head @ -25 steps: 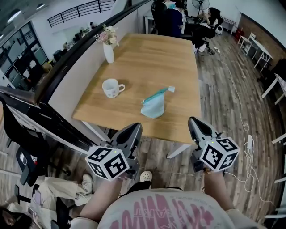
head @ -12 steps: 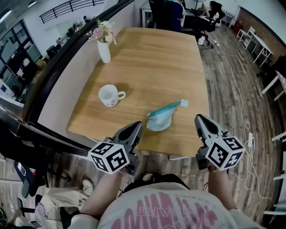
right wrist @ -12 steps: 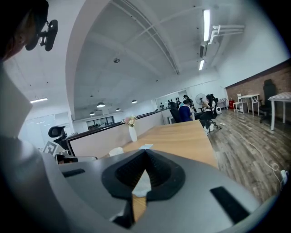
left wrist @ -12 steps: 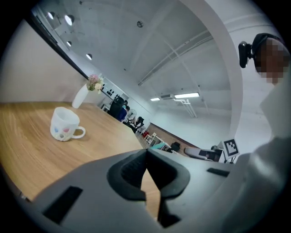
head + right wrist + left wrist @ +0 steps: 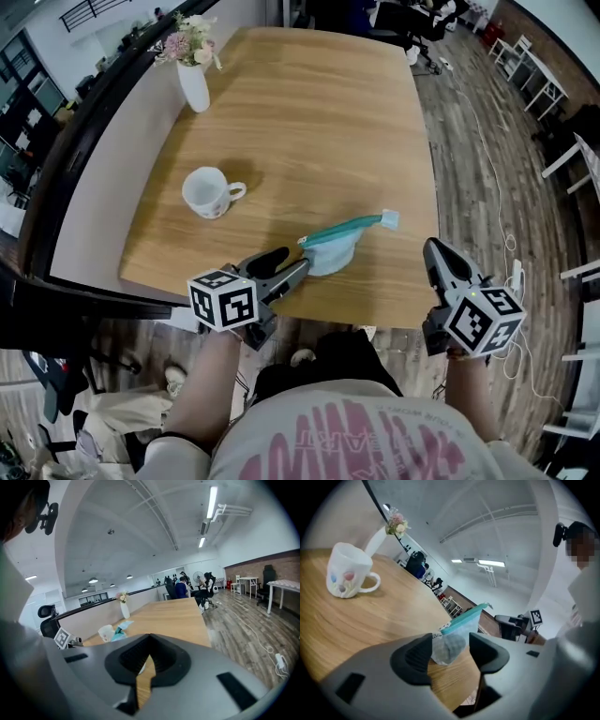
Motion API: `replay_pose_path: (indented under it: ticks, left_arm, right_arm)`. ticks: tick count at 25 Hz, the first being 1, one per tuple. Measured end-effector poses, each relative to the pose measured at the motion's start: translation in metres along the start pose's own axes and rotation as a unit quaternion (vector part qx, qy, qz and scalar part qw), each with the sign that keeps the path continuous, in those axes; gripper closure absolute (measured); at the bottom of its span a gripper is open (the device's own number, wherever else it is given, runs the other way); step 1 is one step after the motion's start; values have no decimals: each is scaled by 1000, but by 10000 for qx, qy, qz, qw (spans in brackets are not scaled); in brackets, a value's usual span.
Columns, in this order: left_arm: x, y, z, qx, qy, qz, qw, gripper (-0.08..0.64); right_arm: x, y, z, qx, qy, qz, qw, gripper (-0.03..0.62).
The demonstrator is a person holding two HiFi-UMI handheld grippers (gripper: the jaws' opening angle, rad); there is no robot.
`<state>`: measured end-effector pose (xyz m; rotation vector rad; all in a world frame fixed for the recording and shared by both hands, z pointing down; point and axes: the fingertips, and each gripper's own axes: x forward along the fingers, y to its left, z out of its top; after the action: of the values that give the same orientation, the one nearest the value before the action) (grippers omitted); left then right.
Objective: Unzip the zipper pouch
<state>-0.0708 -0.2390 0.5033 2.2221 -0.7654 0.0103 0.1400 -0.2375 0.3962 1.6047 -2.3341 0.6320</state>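
Nothing unzipped yet: zipper pouch (image 5: pixel 330 251) flat on the table (image 5: pixel 309 112) near its 6 o'clock edge, teal zip band running toward 2 o'clock and apparently closed along its length. At the pouch's 8 o'clock, left gripper (image 5: pixel 291 262), jaws just opened wide, pouch end between them (pads not pressing). At 3 o'clock, well apart, right gripper (image 5: pixel 434 251), closed on nothing. Left to do: pin the pouch, catch the pull, draw it along. Beyond, at 10 o'clock, mug (image 5: pixel 208 192).
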Motion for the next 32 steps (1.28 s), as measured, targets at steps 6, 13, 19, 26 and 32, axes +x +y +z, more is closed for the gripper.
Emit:
replay_pose_path:
  ticks: [6, 13, 19, 26, 32]
  left_arm:
    - [29, -5, -4, -240, 289, -840, 9958, 224]
    - [46, -3, 5, -365, -195, -819, 9958, 309]
    - [54, -28, 29, 77, -591, -788, 9951, 430]
    - [54, -61, 70, 576, -1054, -722, 9901, 515]
    - [47, -81, 100, 1247, -1299, -292, 9832, 532]
  right_arm:
    - [4, -16, 12, -138, -12, -2, 9999, 594]
    - [20, -30, 22, -131, 73, 136, 9998, 594]
    - [36, -35, 32, -172, 103, 334, 9992, 594]
    - [47, -28, 52, -306, -22, 575, 9979, 594]
    - [46, 9, 86, -484, -306, 1242, 9906, 592]
